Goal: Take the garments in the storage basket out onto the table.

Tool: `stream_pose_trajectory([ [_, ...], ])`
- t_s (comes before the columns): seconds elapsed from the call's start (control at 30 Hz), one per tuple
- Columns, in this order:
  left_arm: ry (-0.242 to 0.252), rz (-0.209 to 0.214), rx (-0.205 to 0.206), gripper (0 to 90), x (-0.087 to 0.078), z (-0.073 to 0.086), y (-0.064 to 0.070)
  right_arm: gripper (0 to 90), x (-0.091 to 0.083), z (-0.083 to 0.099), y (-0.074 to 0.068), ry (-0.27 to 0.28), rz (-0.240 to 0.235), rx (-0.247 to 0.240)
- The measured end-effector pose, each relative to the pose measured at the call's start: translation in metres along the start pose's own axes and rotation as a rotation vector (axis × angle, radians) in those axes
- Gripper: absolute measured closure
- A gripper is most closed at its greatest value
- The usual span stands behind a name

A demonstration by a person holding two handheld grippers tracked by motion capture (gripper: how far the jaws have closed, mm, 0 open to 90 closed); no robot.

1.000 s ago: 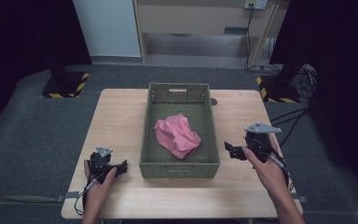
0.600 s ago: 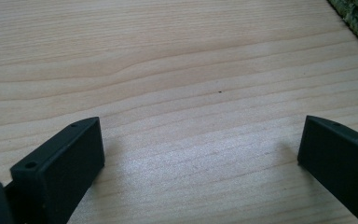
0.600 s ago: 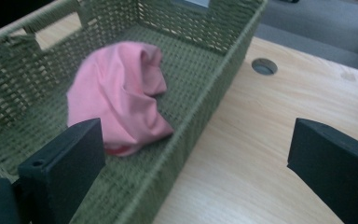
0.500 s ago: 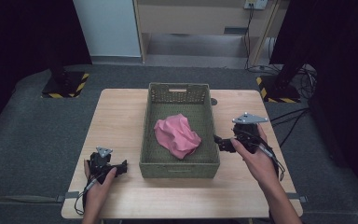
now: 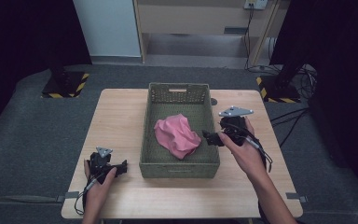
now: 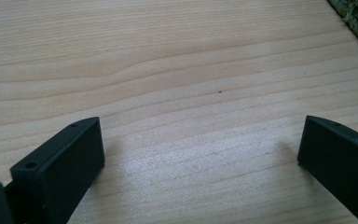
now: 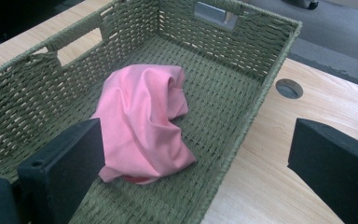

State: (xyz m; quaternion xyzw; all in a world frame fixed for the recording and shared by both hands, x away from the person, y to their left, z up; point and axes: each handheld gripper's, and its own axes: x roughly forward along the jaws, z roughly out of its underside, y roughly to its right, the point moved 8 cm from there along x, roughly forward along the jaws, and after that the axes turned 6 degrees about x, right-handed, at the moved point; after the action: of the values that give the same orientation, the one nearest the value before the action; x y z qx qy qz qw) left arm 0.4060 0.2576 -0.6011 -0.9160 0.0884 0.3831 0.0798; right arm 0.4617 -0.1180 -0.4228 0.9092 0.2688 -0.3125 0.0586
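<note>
My right gripper (image 5: 213, 138) has moved in over the basket (image 5: 179, 166) rim since a second ago, jaws apart. Pink cloth (image 5: 177, 136) lies crumpled inside the basket. Left gripper (image 5: 116, 168) rests on the table (image 5: 121, 116), also apart. Reaching step; next, dip and clamp the cloth

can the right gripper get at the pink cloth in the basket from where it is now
Probably yes. The right gripper hangs at the basket's right wall, jaws open and aimed at the pink cloth. The basket is open on top and nothing covers the cloth; only the wall must be cleared.
</note>
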Motion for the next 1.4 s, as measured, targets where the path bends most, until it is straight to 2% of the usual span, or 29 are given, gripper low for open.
stream_pose_trajectory([
  [0.3, 0.0, 0.0, 0.0, 0.0, 0.0, 0.0, 0.0, 3.4, 0.009, -0.003, -0.006, -0.012, -0.006, -0.014],
  [0.8, 0.0, 0.0, 0.0, 0.0, 0.0, 0.0, 0.0, 3.3, 0.035, -0.011, -0.021, -0.042, -0.031, -0.023],
  [1.4, 0.0, 0.0, 0.0, 0.0, 0.0, 0.0, 0.0, 3.3, 0.068, -0.013, -0.032, -0.074, -0.047, -0.002],
])
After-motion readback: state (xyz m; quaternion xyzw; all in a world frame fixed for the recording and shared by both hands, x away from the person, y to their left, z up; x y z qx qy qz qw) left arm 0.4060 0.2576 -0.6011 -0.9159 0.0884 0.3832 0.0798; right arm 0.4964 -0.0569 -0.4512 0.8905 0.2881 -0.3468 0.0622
